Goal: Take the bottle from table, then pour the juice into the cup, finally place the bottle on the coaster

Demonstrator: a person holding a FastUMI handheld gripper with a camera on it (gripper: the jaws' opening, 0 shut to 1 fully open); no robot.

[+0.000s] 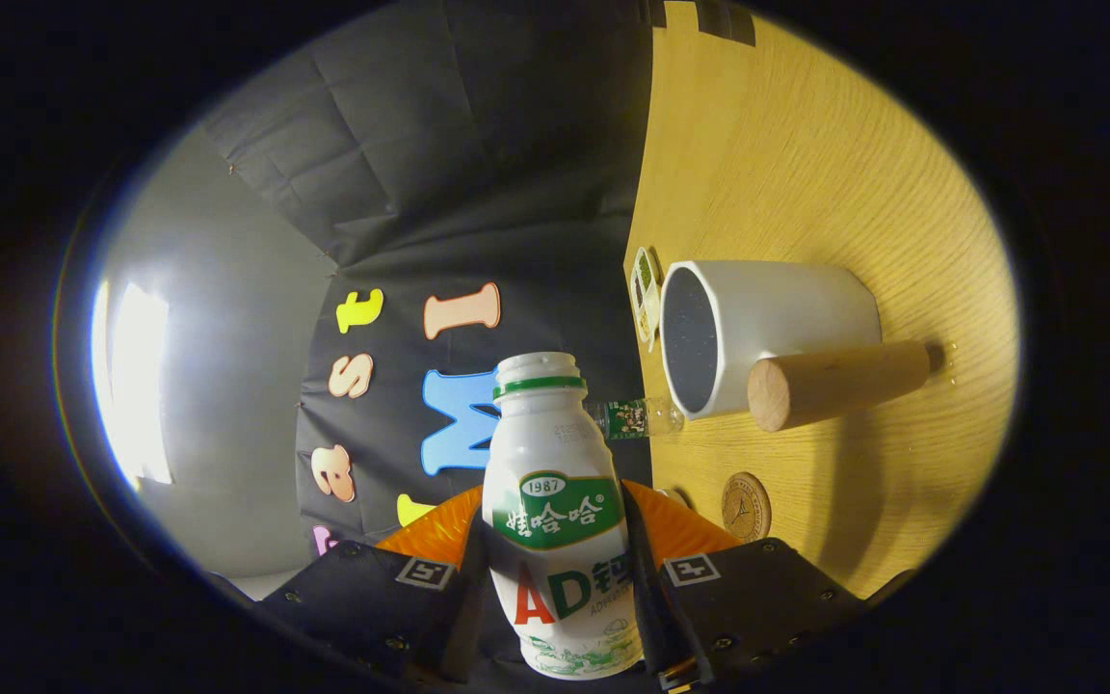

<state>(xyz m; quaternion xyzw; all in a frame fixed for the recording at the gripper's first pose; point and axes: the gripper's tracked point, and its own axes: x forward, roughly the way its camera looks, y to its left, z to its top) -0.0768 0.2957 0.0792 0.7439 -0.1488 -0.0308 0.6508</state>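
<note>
Clamped between both fingers of my gripper is one white bottle, pressed on either side, its green-ringed cap on and pointing away from me. I hold the gripper rolled onto its side, so the tabletop stands like a wall beyond the bottle. On it I count one white cup with a wooden handle, one round coaster nearer my fingers, and one small clear bottle, partly hidden. A little tray behind the cup is hard to make out.
</note>
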